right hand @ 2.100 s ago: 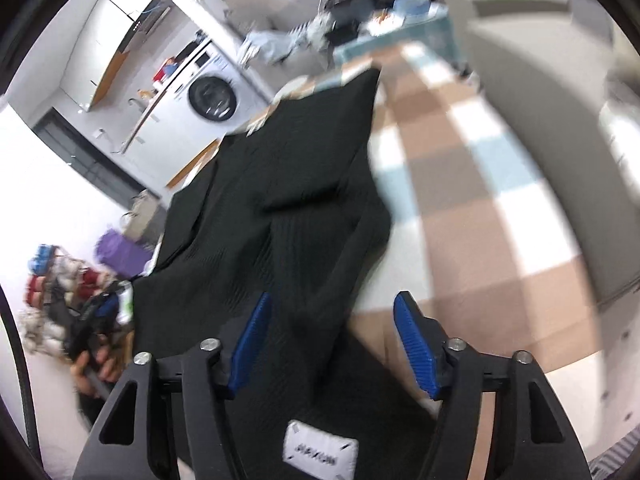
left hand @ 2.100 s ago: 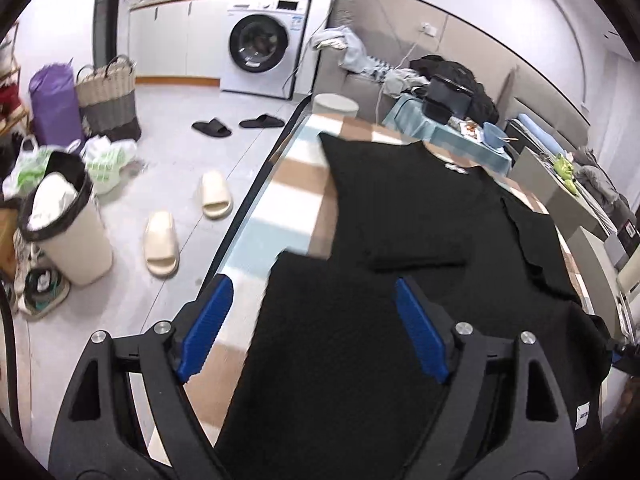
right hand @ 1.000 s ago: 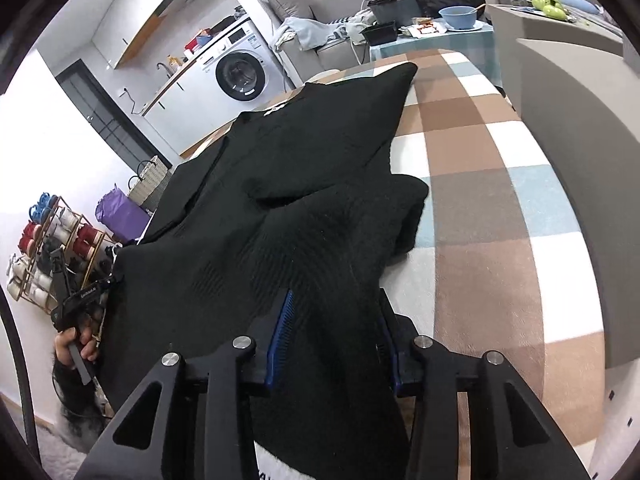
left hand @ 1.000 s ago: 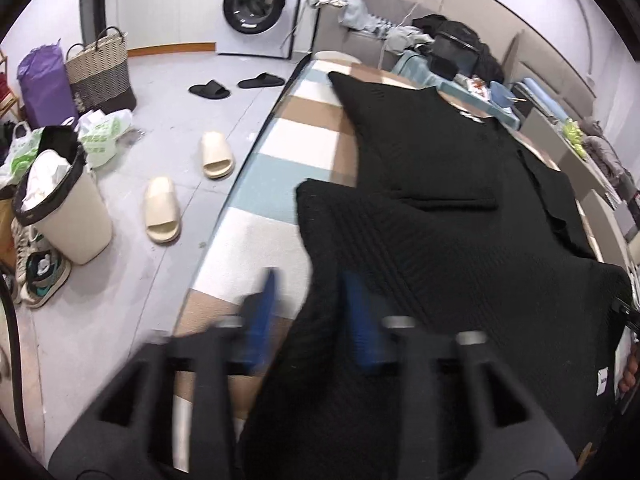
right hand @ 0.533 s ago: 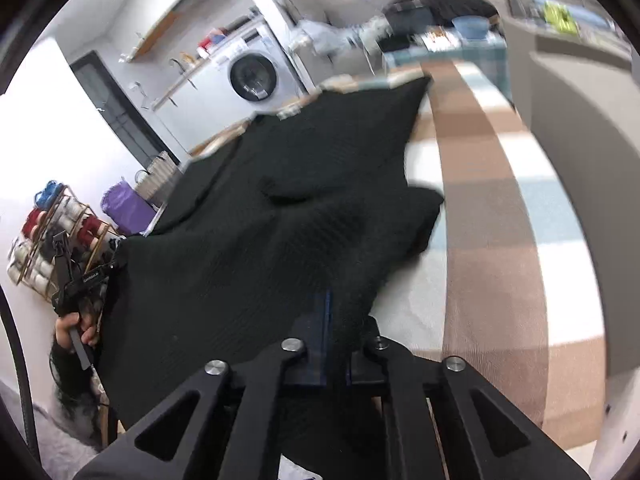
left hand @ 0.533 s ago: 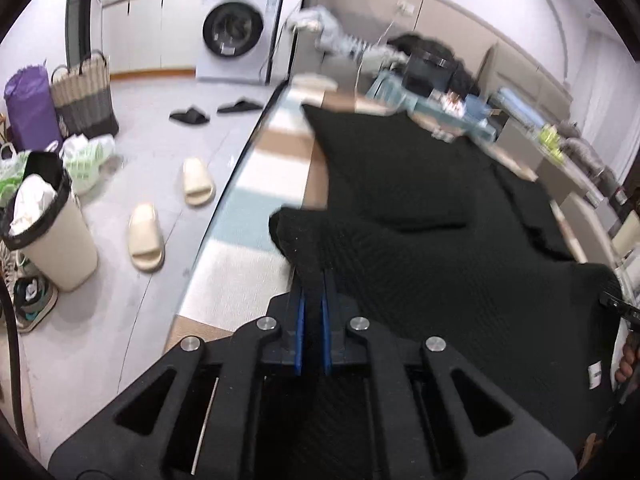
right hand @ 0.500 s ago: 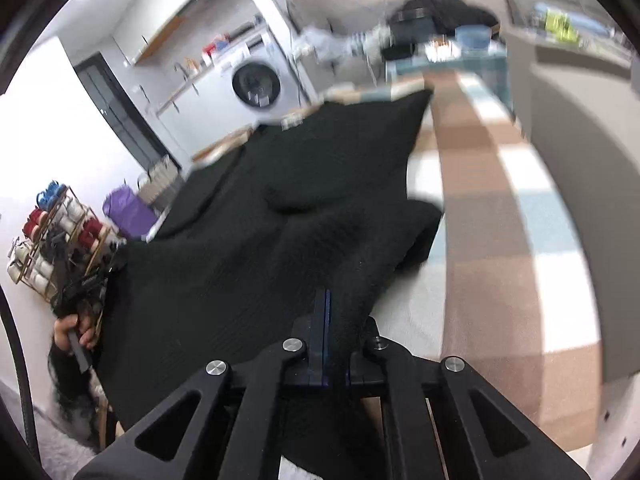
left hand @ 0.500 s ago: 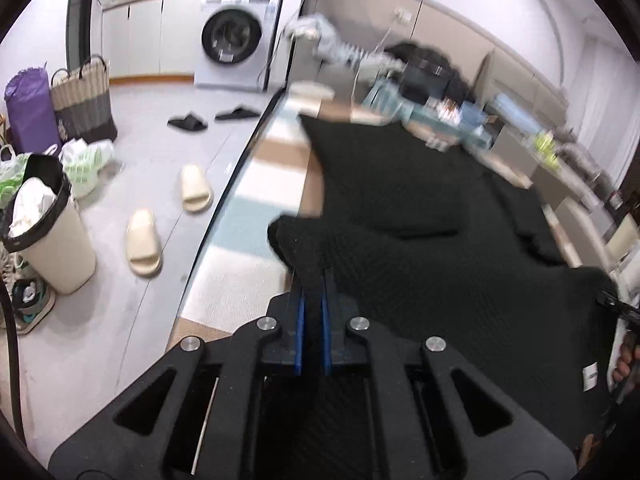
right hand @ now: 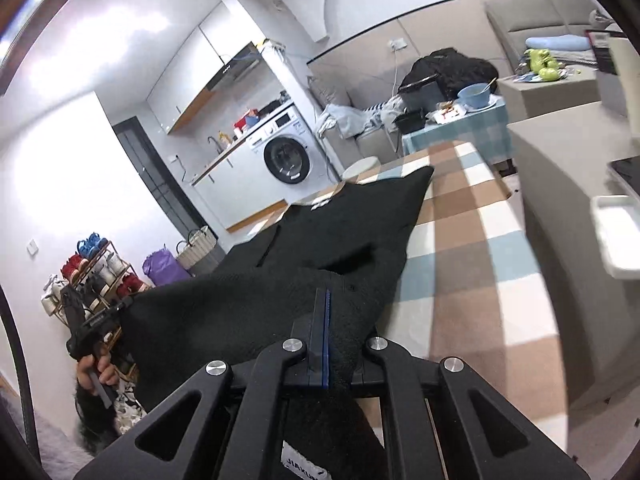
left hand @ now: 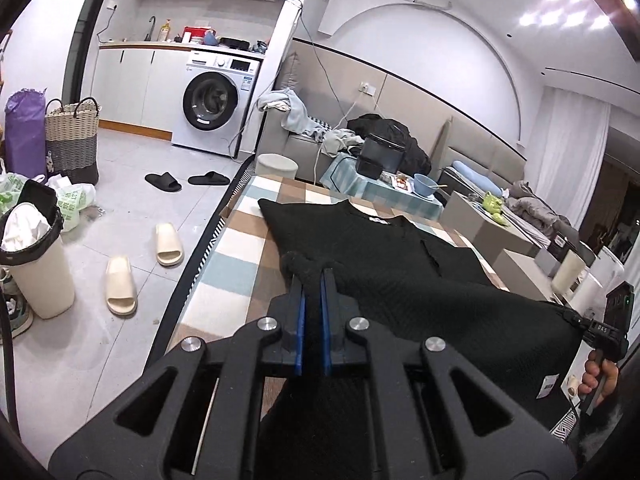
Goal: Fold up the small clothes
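Observation:
A black knit top (left hand: 404,268) lies on the checkered table (left hand: 236,272), collar end far. My left gripper (left hand: 313,280) is shut on the near left hem corner and holds it lifted above the table. My right gripper (right hand: 322,300) is shut on the near right hem corner, also lifted; the top (right hand: 360,224) stretches away from it. The hem hangs taut between both grippers. The right gripper also shows at the right edge of the left wrist view (left hand: 604,332), and the left gripper at the left of the right wrist view (right hand: 96,320).
Left of the table is open floor with slippers (left hand: 120,284), a bin (left hand: 36,264) and a basket (left hand: 72,140). A washing machine (left hand: 212,108) stands at the back. A side table with a blue bowl (left hand: 426,184) sits beyond the far end. Grey boxes (right hand: 568,168) flank the right side.
Both grippers closed on the near hem corners of the top and lifted them off the table. The near half of the garment now hangs raised between them.

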Motion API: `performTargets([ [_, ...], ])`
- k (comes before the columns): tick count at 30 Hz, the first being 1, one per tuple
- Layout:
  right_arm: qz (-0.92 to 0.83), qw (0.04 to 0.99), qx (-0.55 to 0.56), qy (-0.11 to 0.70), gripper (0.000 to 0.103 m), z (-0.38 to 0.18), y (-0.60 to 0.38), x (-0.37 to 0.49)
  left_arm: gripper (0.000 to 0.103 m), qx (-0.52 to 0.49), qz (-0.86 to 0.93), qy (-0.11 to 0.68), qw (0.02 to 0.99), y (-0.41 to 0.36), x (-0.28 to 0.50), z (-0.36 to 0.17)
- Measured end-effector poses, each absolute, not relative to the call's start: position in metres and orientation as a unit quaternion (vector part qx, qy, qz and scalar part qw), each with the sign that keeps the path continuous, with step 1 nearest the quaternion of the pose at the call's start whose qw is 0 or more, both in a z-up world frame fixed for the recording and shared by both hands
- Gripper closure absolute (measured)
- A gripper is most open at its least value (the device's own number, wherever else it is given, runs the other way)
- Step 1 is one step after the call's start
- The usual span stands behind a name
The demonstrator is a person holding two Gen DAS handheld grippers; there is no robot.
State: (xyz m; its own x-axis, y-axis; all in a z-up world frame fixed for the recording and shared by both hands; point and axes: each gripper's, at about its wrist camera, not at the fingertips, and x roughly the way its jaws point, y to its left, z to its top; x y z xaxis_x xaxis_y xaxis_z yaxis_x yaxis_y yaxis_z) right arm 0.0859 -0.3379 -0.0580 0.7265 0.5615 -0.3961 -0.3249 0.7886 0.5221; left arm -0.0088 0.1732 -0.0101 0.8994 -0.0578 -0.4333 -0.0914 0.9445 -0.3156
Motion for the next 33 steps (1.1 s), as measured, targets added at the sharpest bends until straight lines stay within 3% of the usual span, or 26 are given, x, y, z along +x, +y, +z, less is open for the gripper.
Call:
performTargets([
  [7,0.234,0.906,0.215,0.281,0.099,-0.050,-0.346,0.074,0.099,-0.175,0.011,0.251,0.952,0.175,-0.016,-0.016],
  [20,0.118,0.893,0.195,0.389,0.099,-0.079,-0.316,0.200,0.099,-0.189,0.066,0.349,0.916,0.195,0.115,-0.070],
  [22,0.100,0.889,0.176,0.411,0.094,-0.091,-0.314,0.211,0.098,-0.184,0.071,0.367,0.909,0.196,0.127,-0.081],
  [23,0.091,0.887,0.171,0.420,0.086,-0.095,-0.314,0.213,0.098,-0.186,0.071,0.376,0.905,0.198,0.132,-0.085],
  [24,0.087,0.886,0.168,0.424,0.078,-0.097,-0.316,0.213,0.095,-0.189,0.070,0.382,0.902,0.200,0.134,-0.088],
  [26,0.084,0.886,0.163,0.426,0.073,-0.097,-0.322,0.204,0.088,-0.187,0.075,0.393,0.897,0.202,0.134,-0.092],
  [27,0.083,0.889,0.160,0.422,0.068,-0.095,-0.326,0.197,0.077,-0.182,0.079,0.394,0.898,0.202,0.130,-0.092],
  [28,0.081,0.890,0.159,0.419,0.063,-0.095,-0.329,0.194,0.059,-0.179,0.083,0.396,0.897,0.202,0.127,-0.093],
  [29,0.078,0.892,0.163,0.414,0.053,-0.095,-0.334,0.188,0.049,-0.175,0.088,0.398,0.896,0.202,0.124,-0.094],
  [30,0.077,0.892,0.166,0.414,0.050,-0.096,-0.337,0.187,0.038,-0.176,0.088,0.396,0.897,0.202,0.124,-0.096],
  [33,0.096,0.881,0.188,0.423,0.050,-0.105,-0.341,0.192,0.037,-0.176,0.075,0.406,0.894,0.199,0.127,-0.101],
])
